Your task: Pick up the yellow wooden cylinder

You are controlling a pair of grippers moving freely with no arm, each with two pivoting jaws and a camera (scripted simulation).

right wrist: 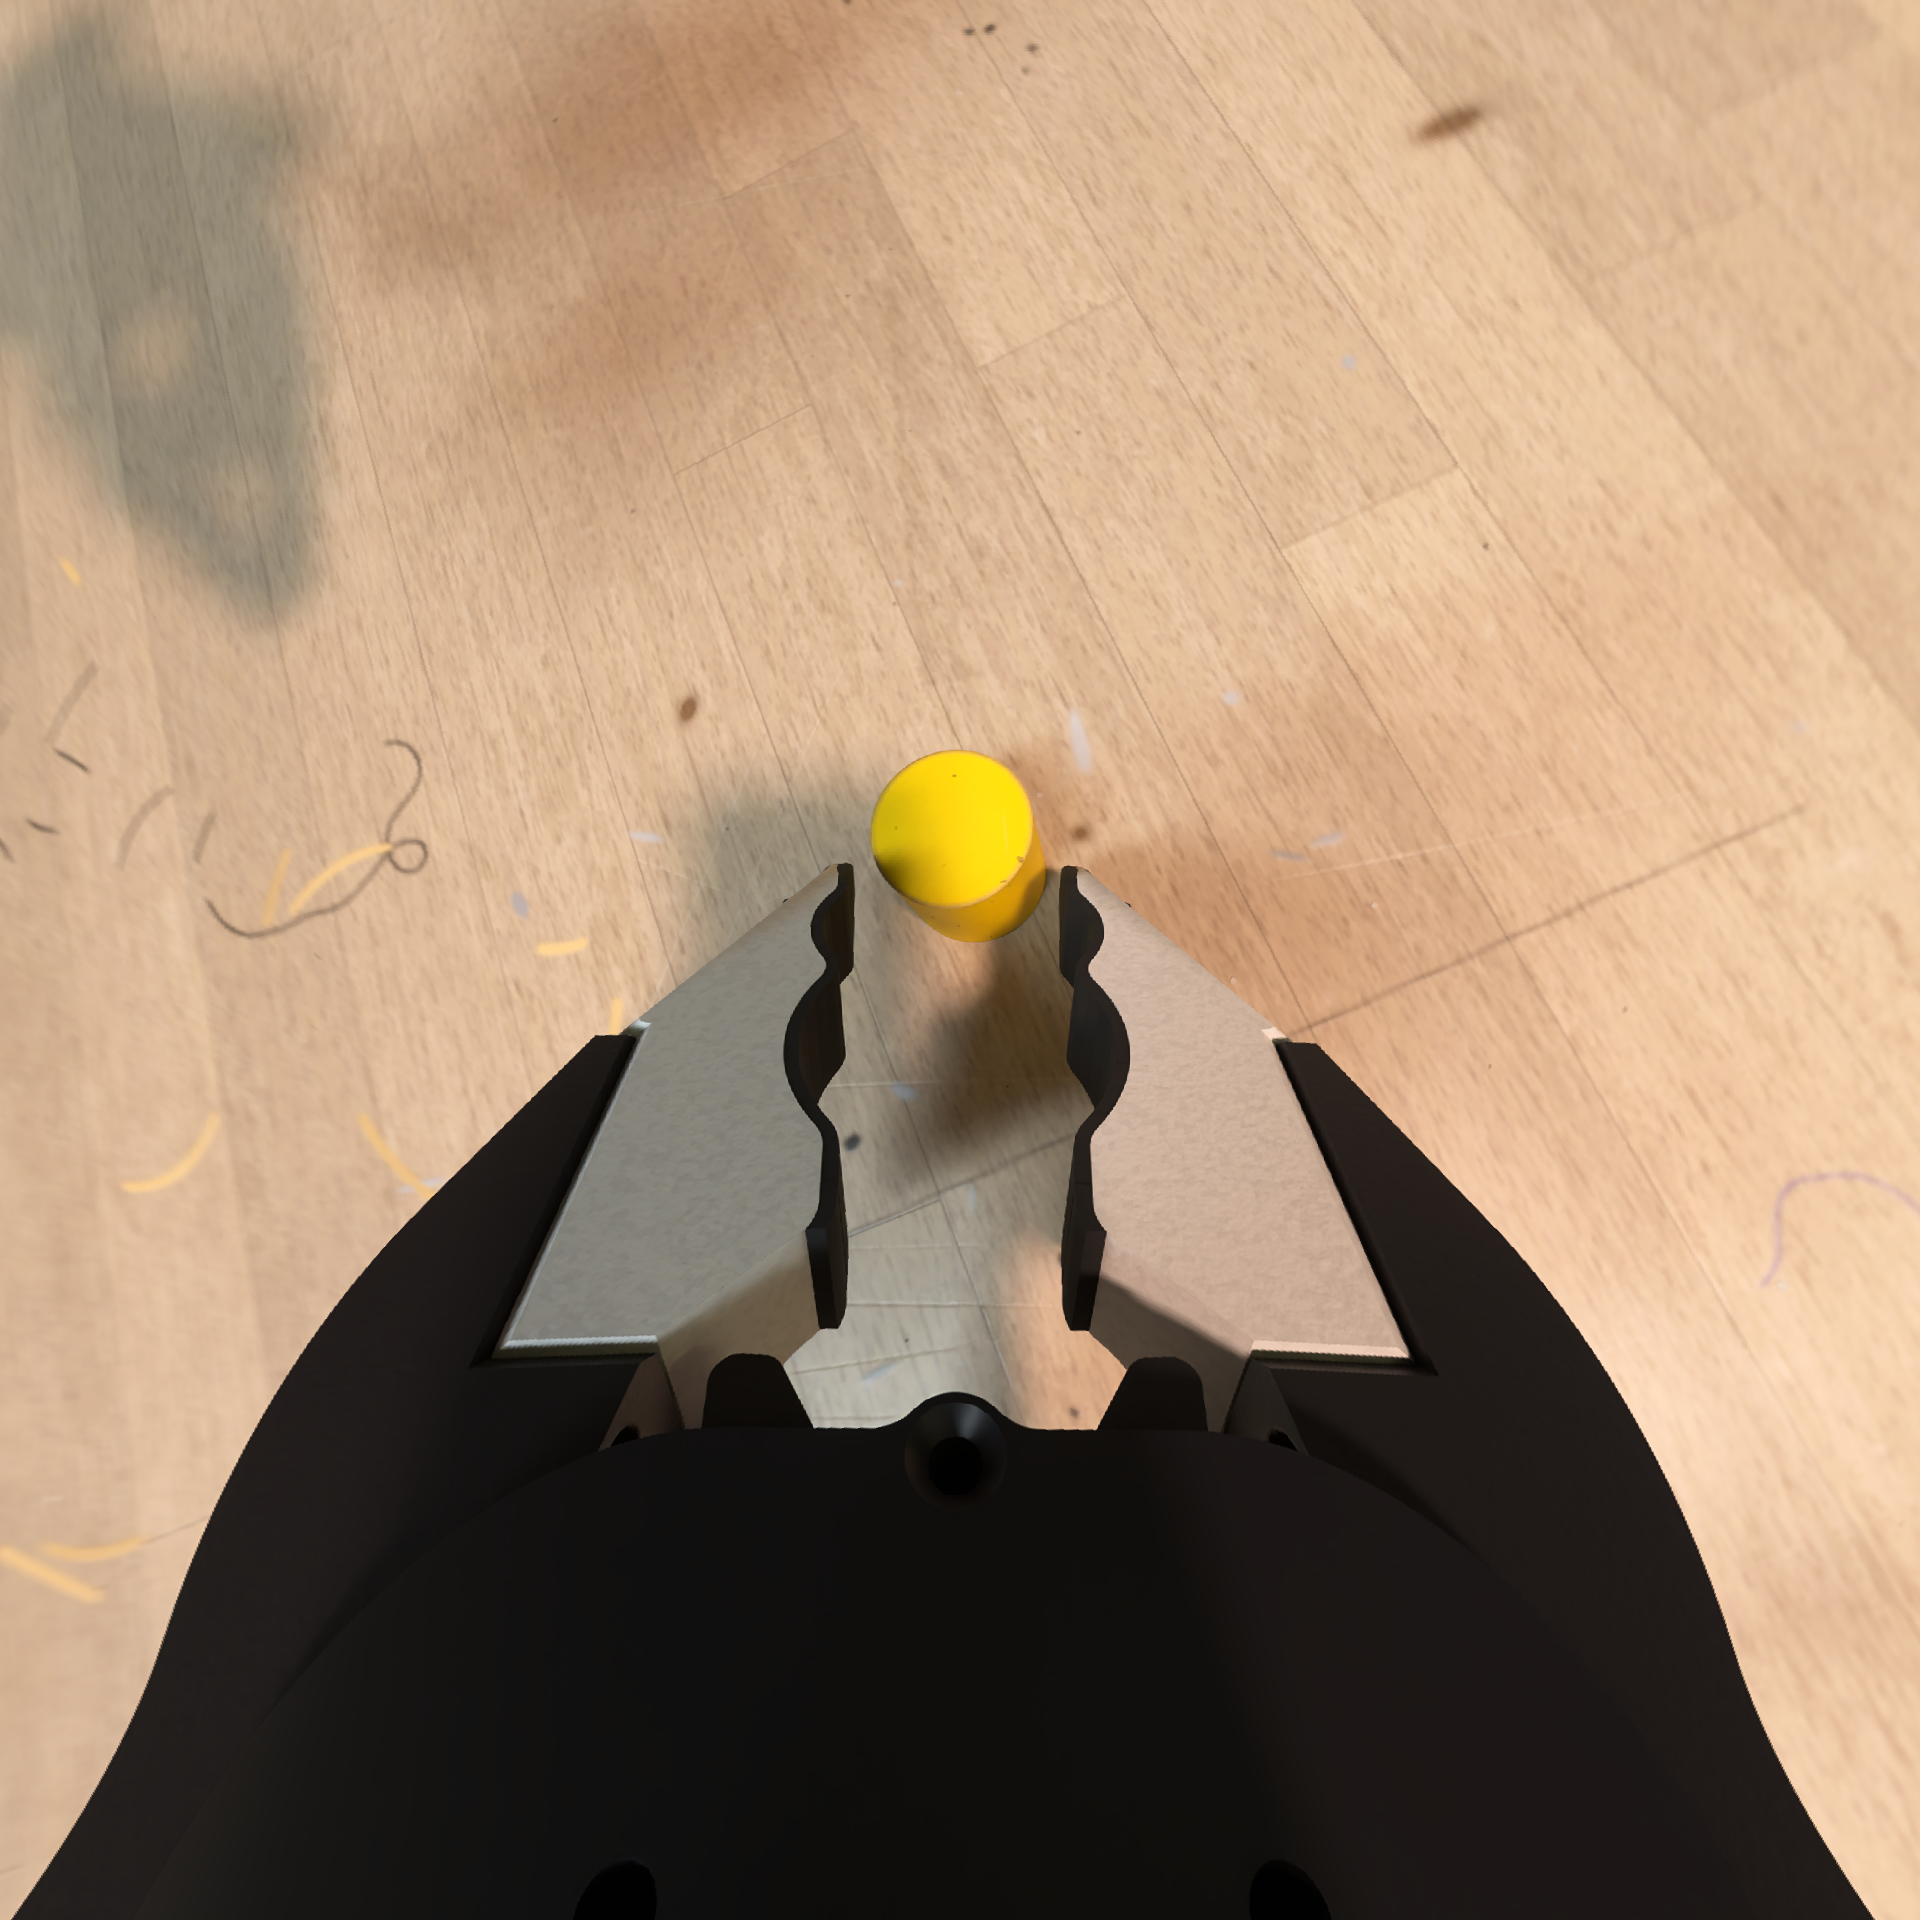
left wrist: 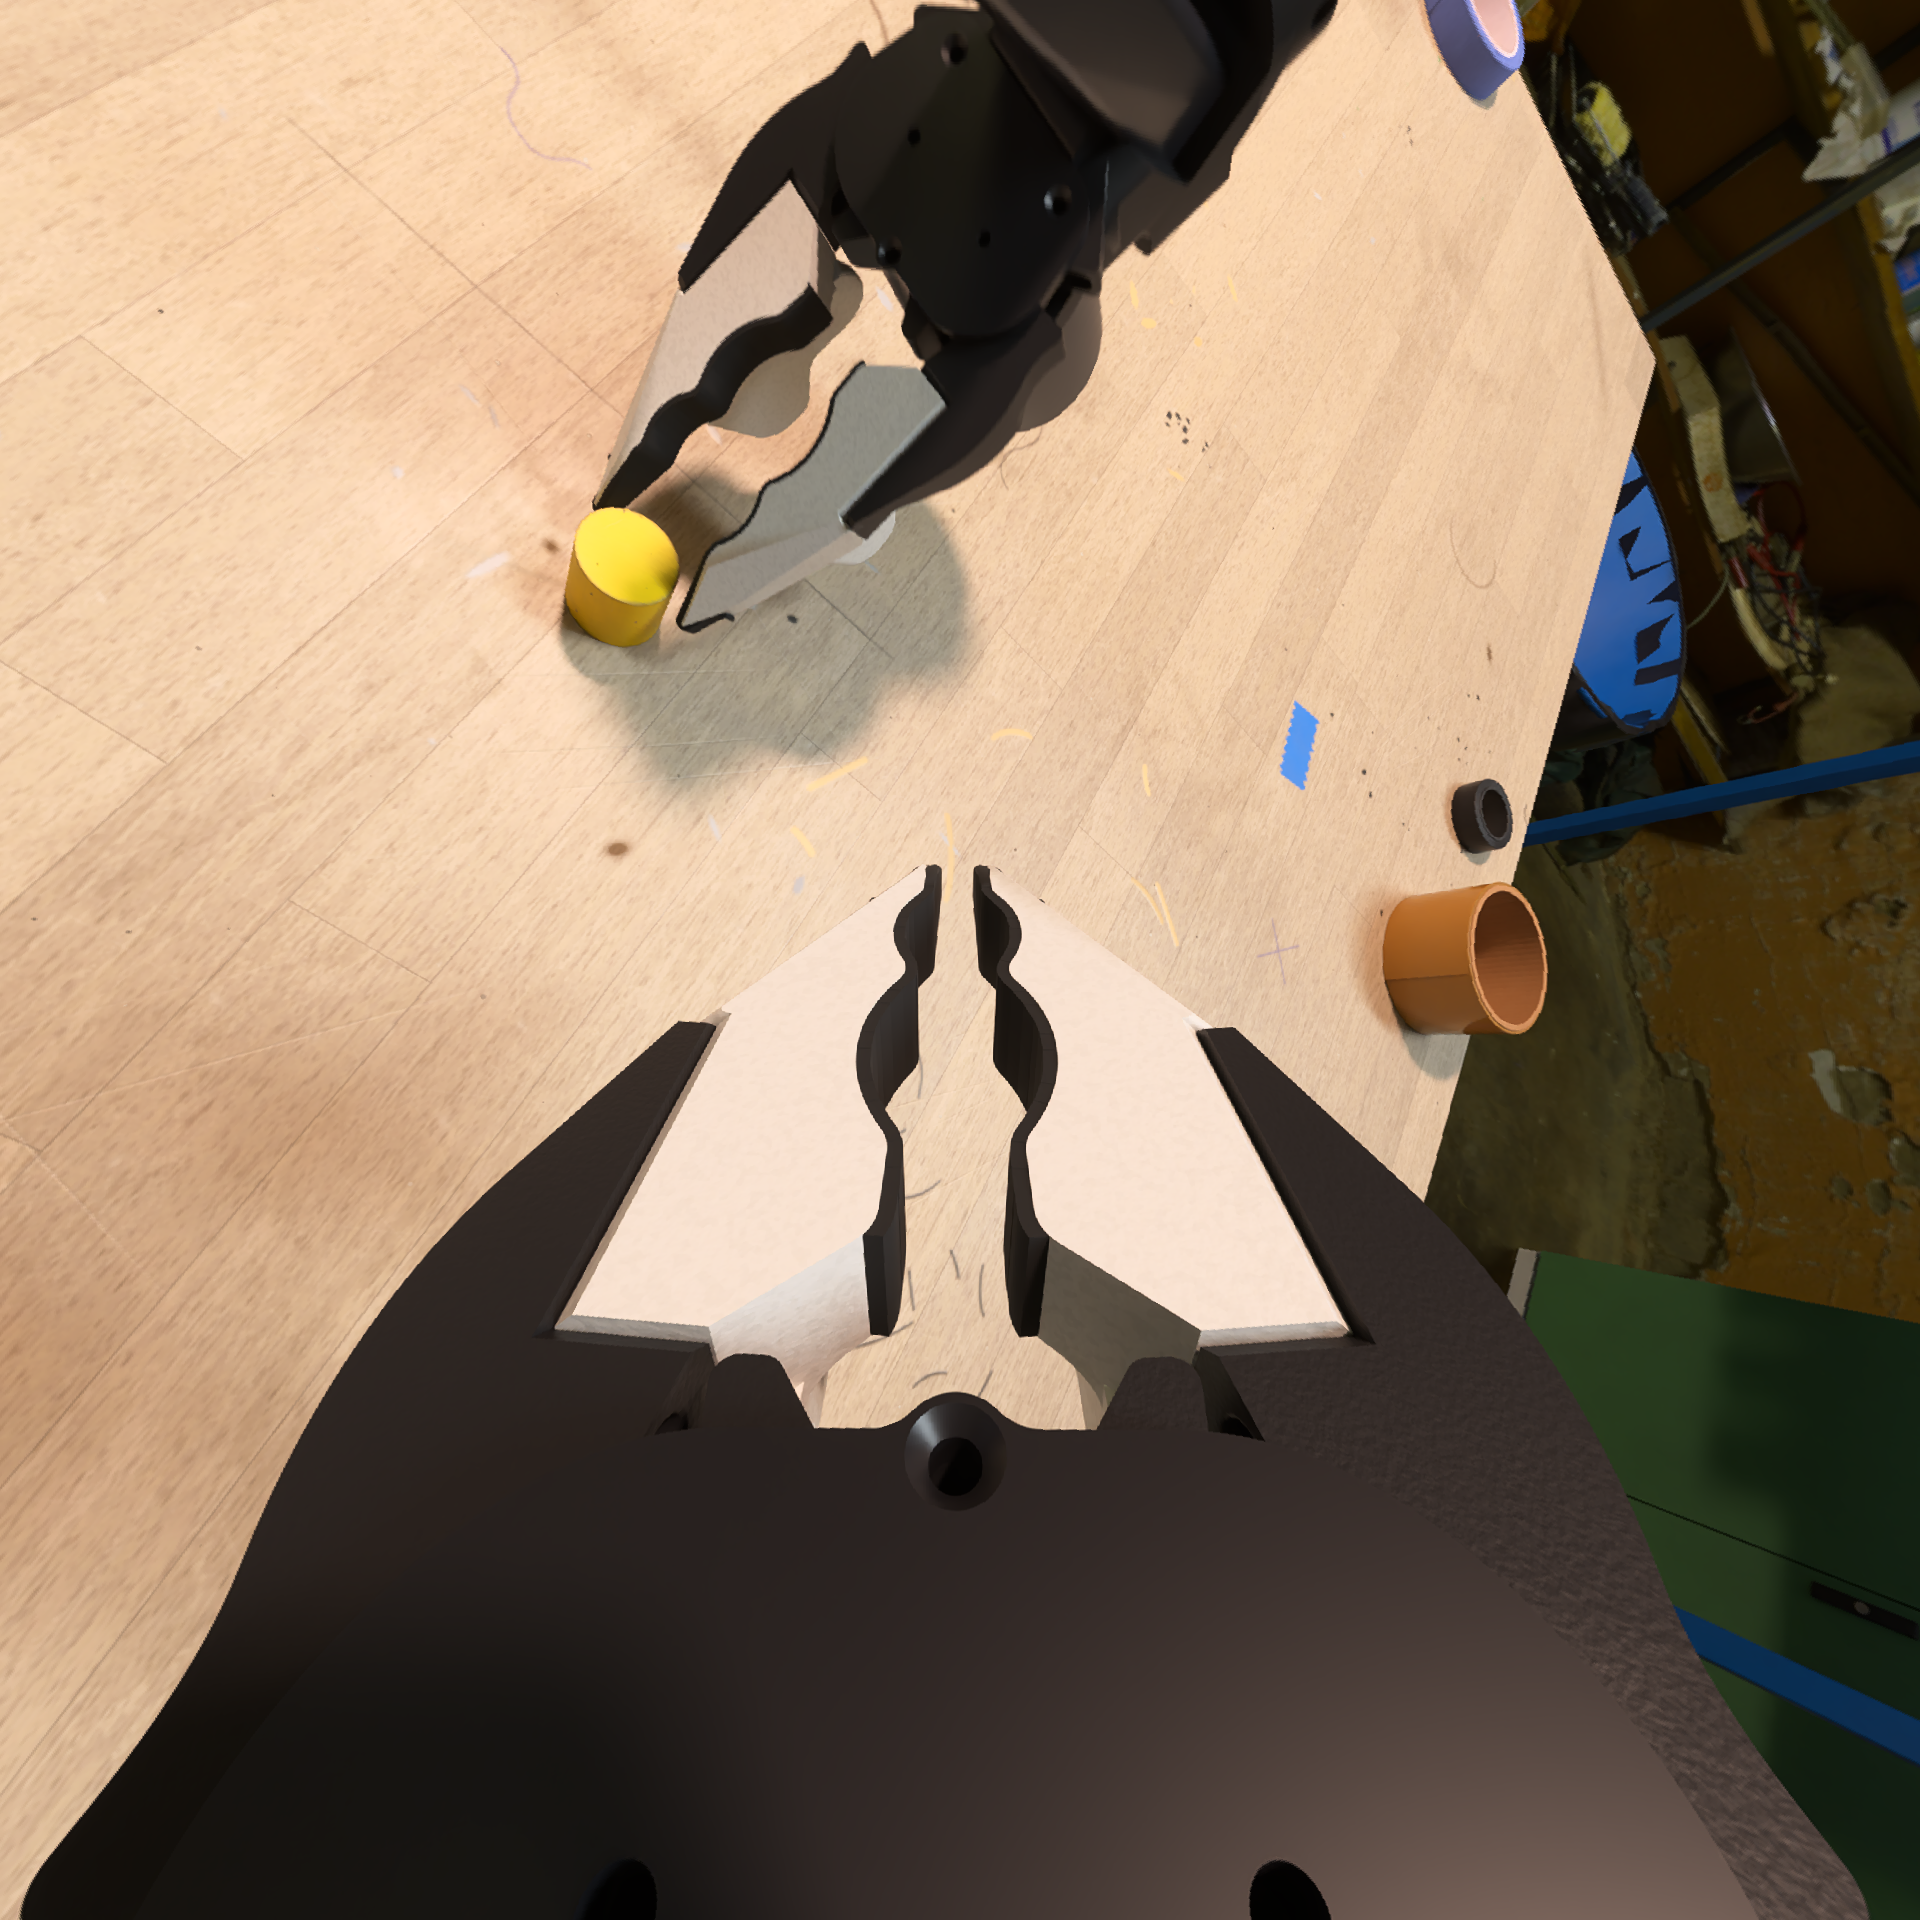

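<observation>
The yellow wooden cylinder stands upright on the wooden table. In the right wrist view the cylinder sits just ahead of my right gripper, whose jaws stand open with the tips on either side of its near edge. In the left wrist view the right gripper comes down from the upper right, its fingertips flanking the cylinder without closing on it. My left gripper hovers above the table nearer the front, jaws almost together and empty.
An orange tube lies on its side near the table's right edge, with a small black ring behind it. A purple tape roll sits at the far right corner. A blue tape scrap is stuck on the table.
</observation>
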